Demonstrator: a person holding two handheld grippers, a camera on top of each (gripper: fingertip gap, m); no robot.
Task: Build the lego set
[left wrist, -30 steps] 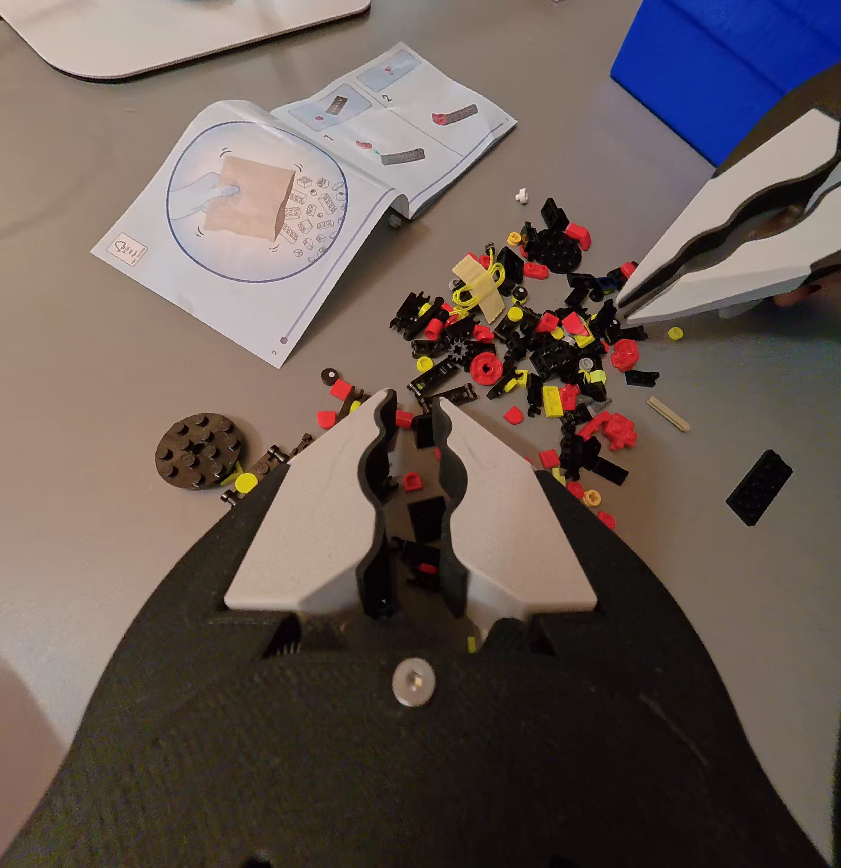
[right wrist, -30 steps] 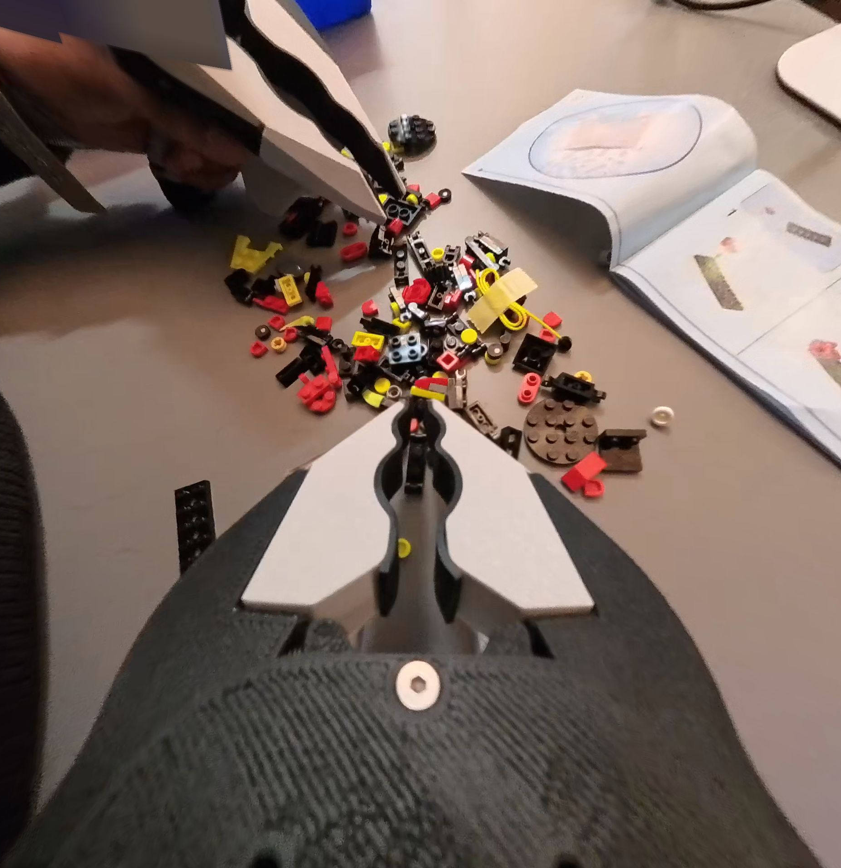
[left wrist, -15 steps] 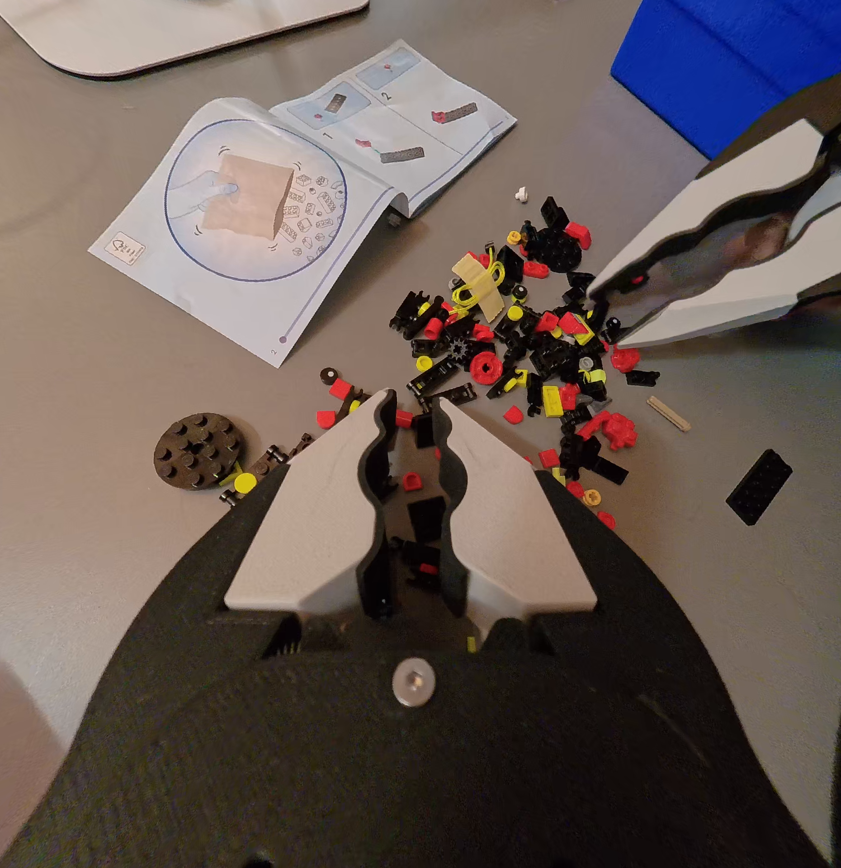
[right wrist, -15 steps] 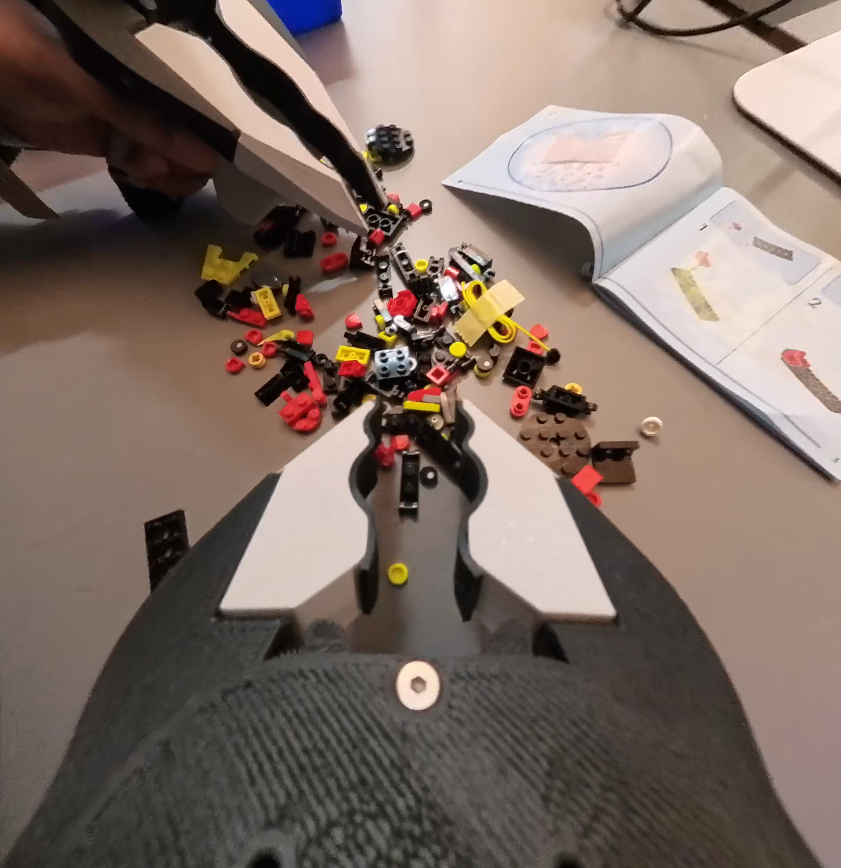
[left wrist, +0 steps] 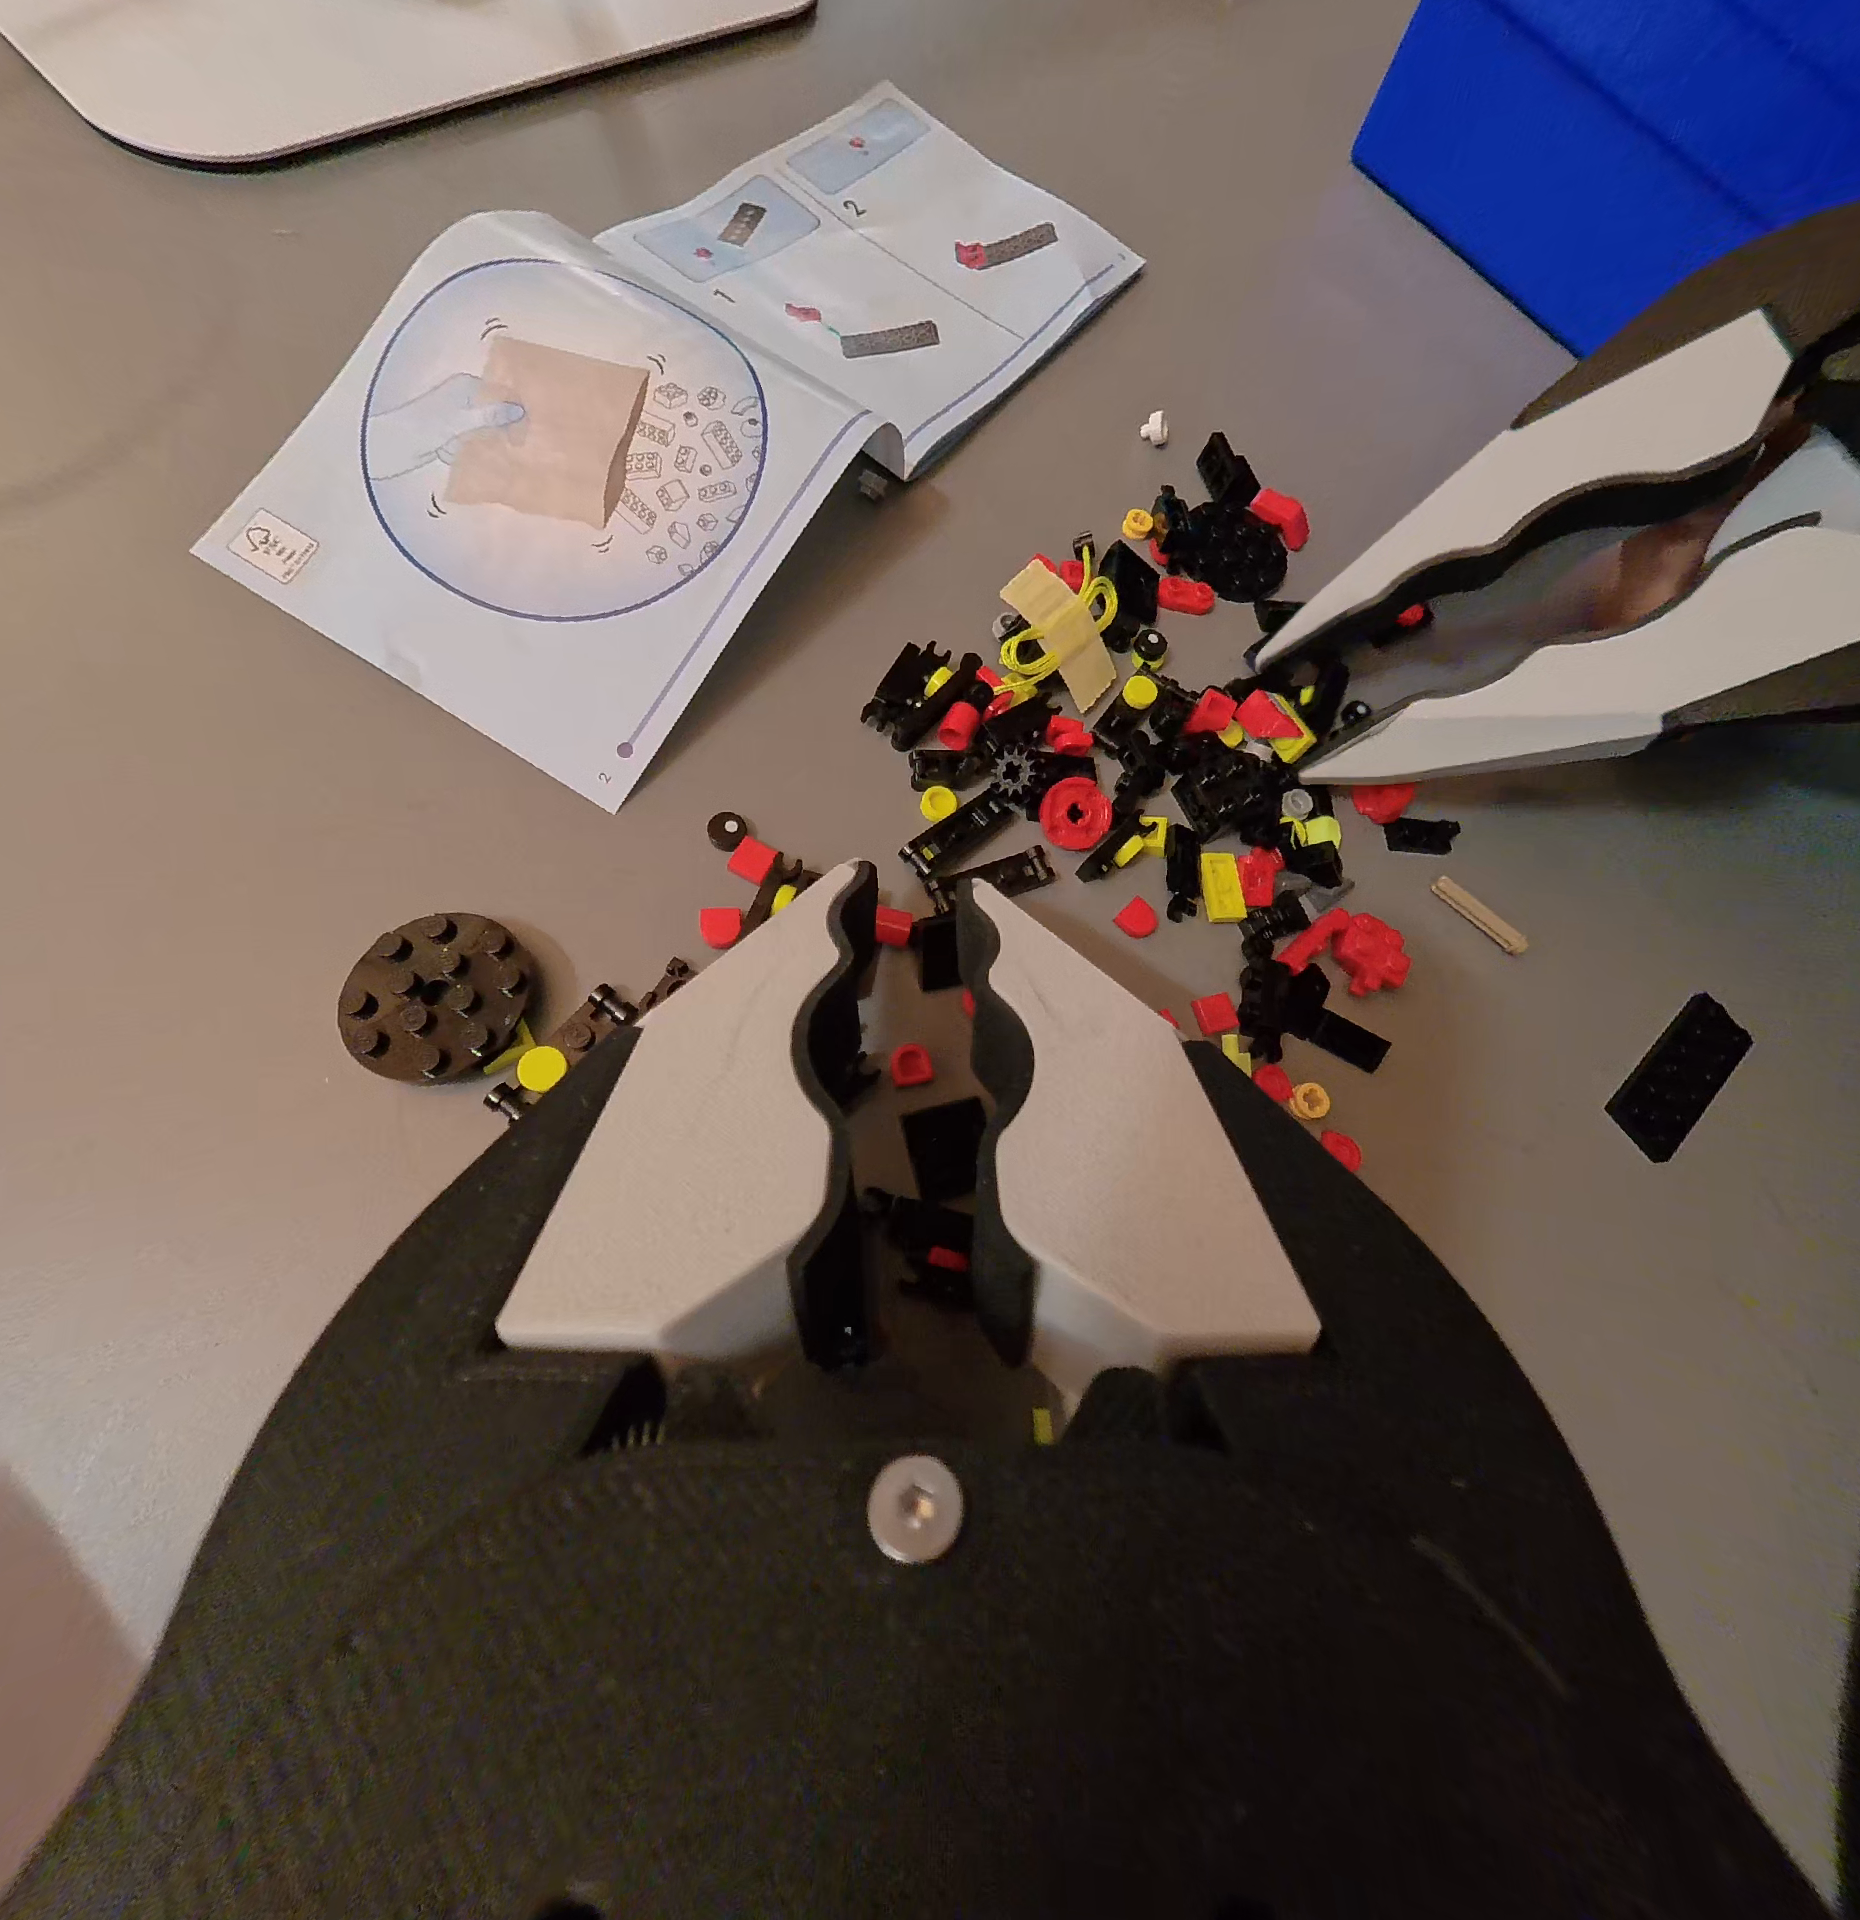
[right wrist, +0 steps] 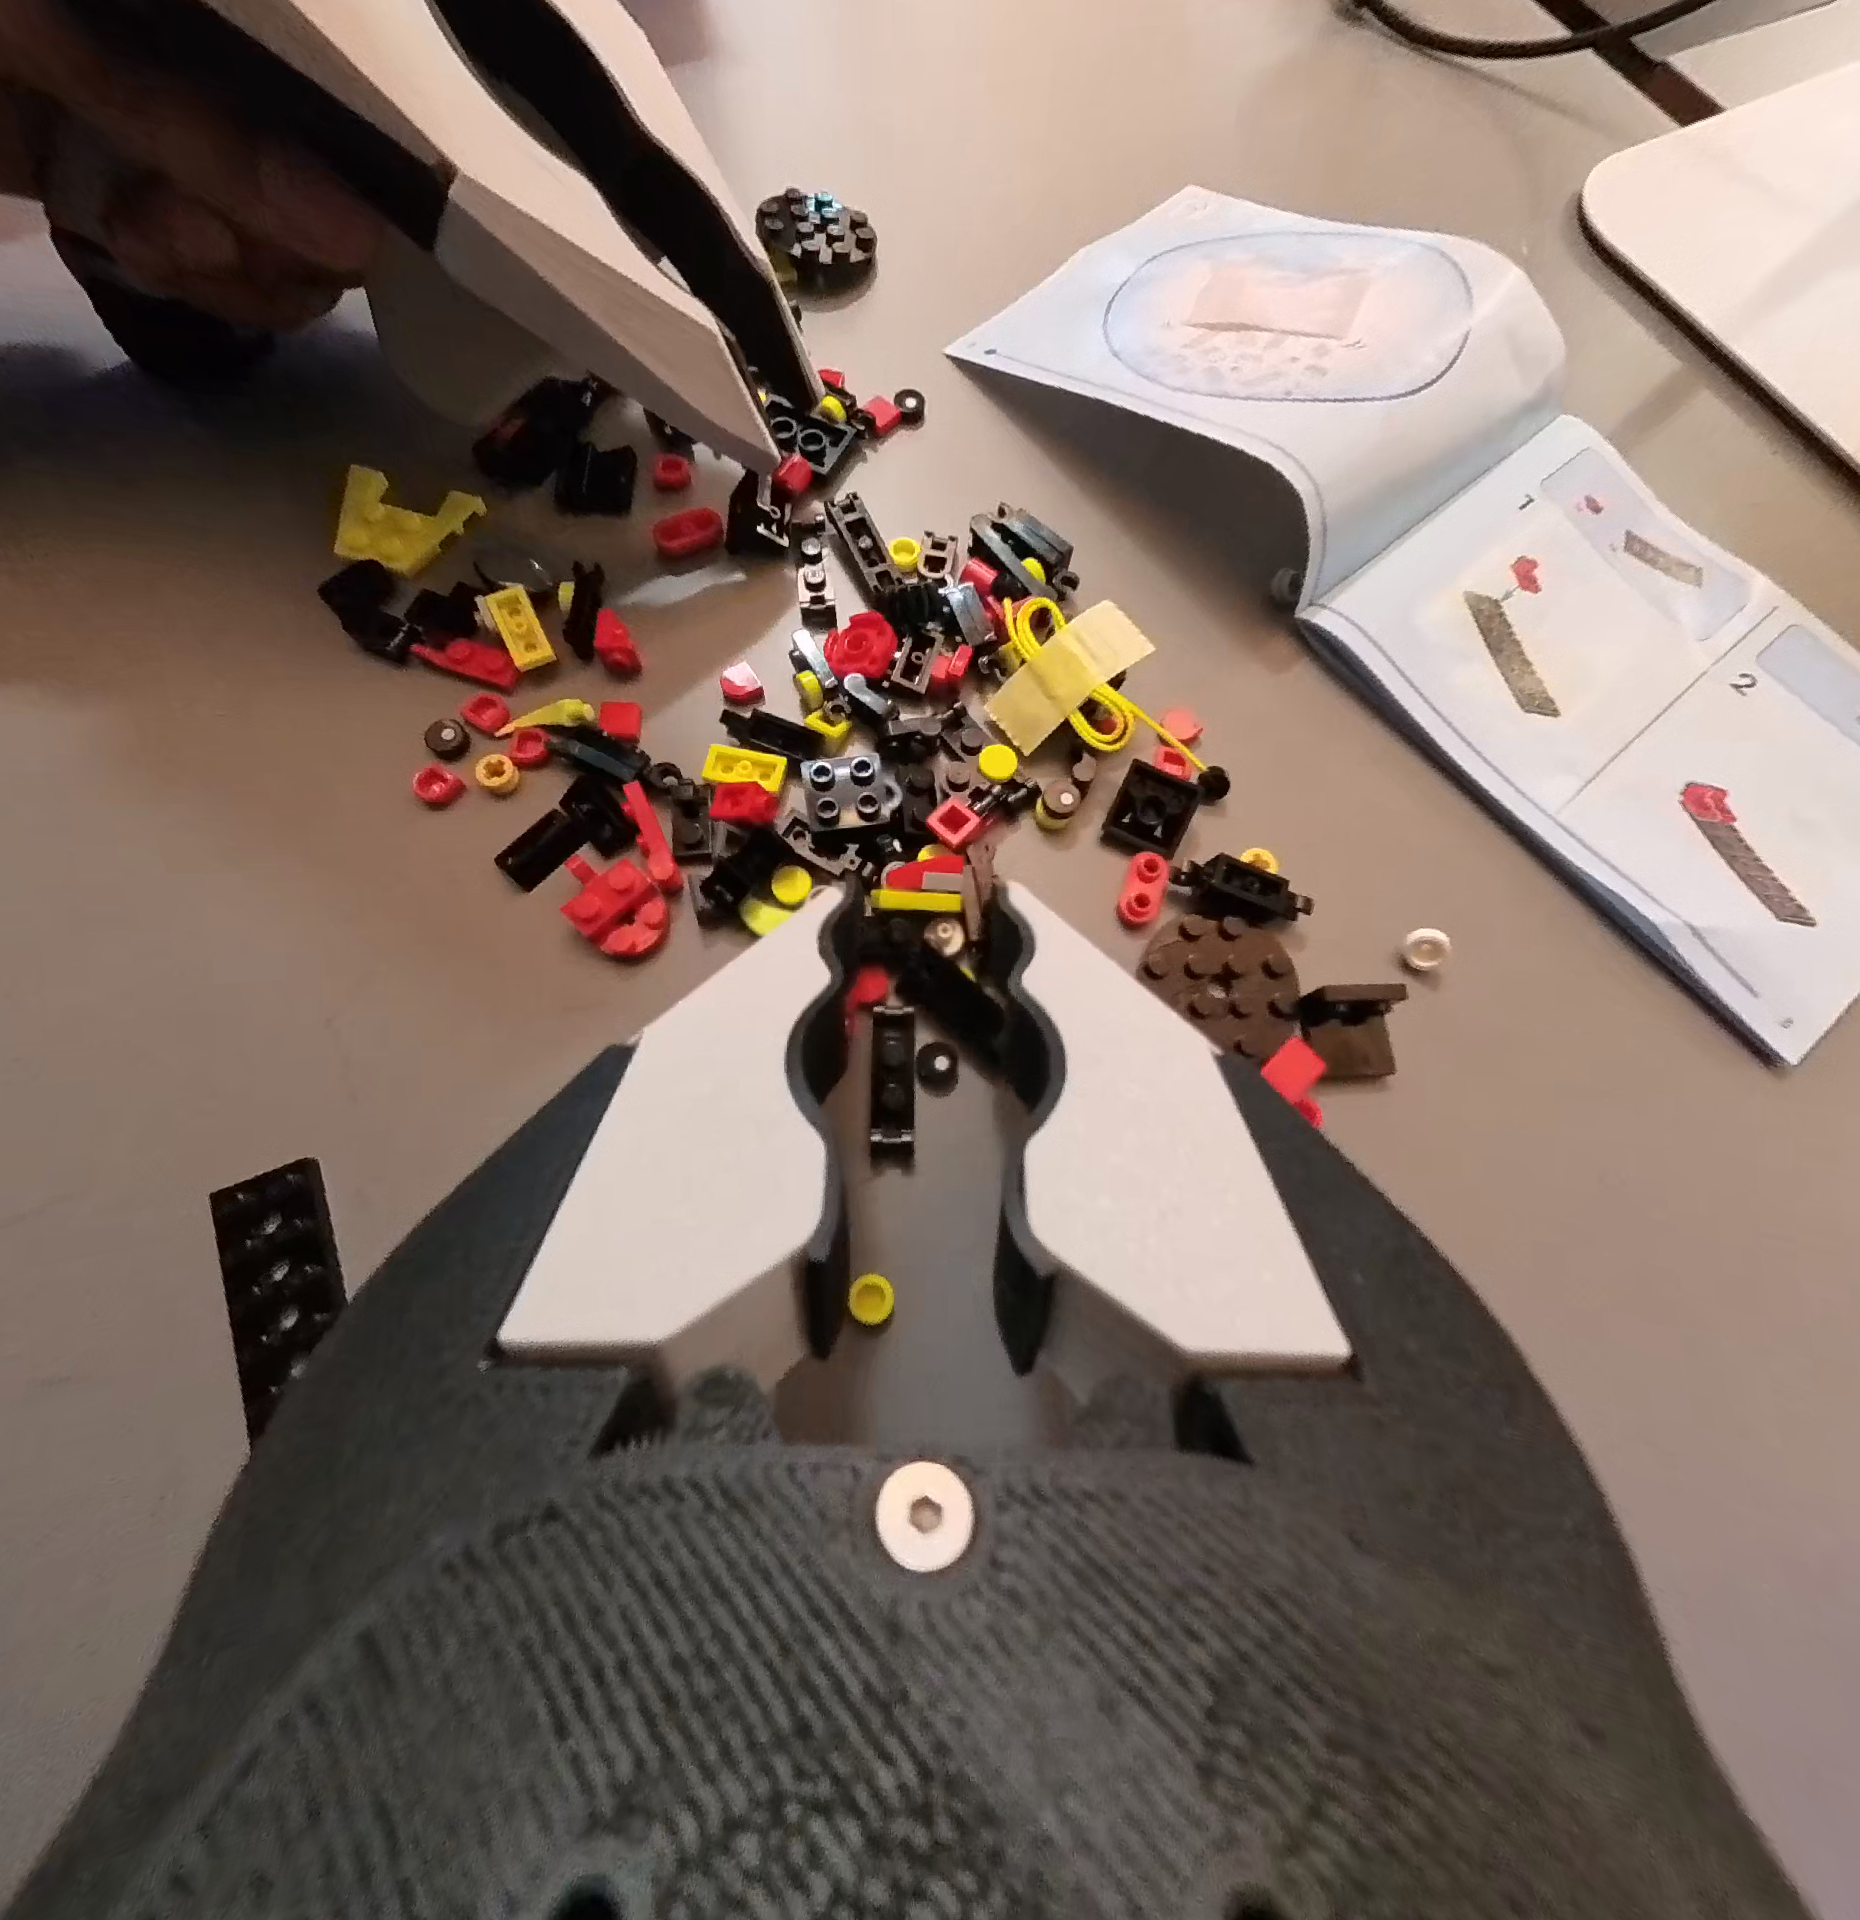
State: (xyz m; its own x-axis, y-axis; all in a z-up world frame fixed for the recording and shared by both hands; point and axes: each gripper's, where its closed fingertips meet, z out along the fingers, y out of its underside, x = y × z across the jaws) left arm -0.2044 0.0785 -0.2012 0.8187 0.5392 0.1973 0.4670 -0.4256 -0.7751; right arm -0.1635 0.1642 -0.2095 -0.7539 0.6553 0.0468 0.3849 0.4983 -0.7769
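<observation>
While both tools, right tool (right wrist: 921, 914) and left tool (left wrist: 910, 894), are held open and empty over the loose bricks (right wrist: 853, 727) mid-surface, nothing is built; one brick must be singled out beside the booklet (left wrist: 614, 447).

Dim, warm indoor lighting; wide-angle views.
Soft shadows on table (left wrist: 230, 935); faint glare near booklet (right wrist: 1321, 436). Edges bend outward; close gripper body (right wrist: 905, 1714) slightly blurred.

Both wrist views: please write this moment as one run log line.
left hand-held gripper: open, over pile edge | right hand-held gripper: open, tips at lego pile | instruction booklet: open | nothing grasped
</observation>
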